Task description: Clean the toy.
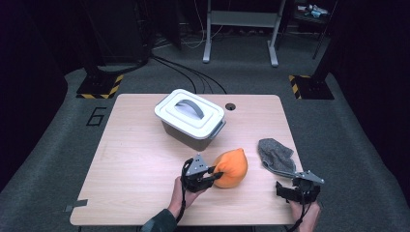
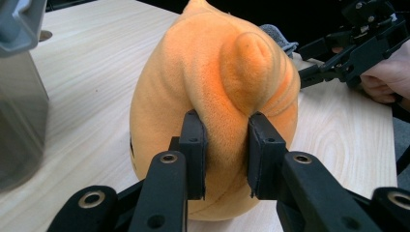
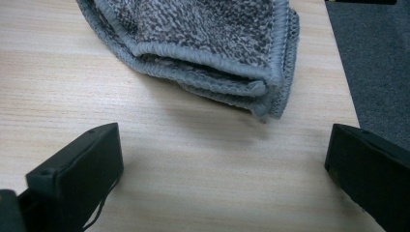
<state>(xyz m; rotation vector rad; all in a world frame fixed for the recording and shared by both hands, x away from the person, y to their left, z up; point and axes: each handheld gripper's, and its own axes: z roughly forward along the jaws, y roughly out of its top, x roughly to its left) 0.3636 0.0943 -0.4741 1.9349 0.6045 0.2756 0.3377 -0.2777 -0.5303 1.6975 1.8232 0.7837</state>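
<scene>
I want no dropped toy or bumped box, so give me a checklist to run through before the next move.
1. Left hand-held gripper has the orange plush toy: ok, jaws pinch a fold of its fabric.
2. Grip deep enough to lift: cannot tell, only a fold is caught.
3. Right hand-held gripper free: ok, jaws wide apart over bare table, short of the grey cloth.
4. Grey box ready to receive: not ok, its white lid is on.
5. The two hand-held grippers apart: ok.
</scene>
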